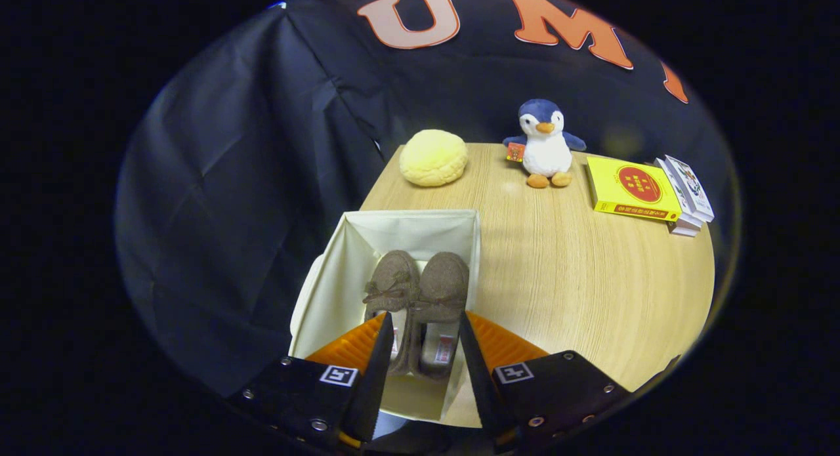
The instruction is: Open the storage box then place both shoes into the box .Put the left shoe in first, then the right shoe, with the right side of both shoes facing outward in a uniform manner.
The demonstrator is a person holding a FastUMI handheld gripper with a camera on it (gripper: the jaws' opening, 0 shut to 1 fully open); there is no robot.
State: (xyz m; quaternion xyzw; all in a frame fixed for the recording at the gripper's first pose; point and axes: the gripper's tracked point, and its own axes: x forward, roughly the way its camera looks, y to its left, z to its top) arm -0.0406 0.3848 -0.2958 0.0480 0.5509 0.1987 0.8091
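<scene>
A cream fabric storage box [341,259] stands open at the table's near left corner. Two brown slip-on shoes lie side by side inside it, toes pointing away from me. The left one [392,280] has a small bow on top, and the right one [441,285] lies against the box's right wall. My gripper [425,325] hovers over the box above the shoes' heels. Its fingers stand apart, one over the left shoe's heel and the other at the right shoe's outer side. I see neither finger pressing on a shoe.
The wooden table [558,272] stretches ahead and to the right. At its far edge sit a yellow bun-shaped cushion [434,157] and a plush penguin [544,149]. A yellow book [630,188] and stacked card boxes [686,193] lie at the far right.
</scene>
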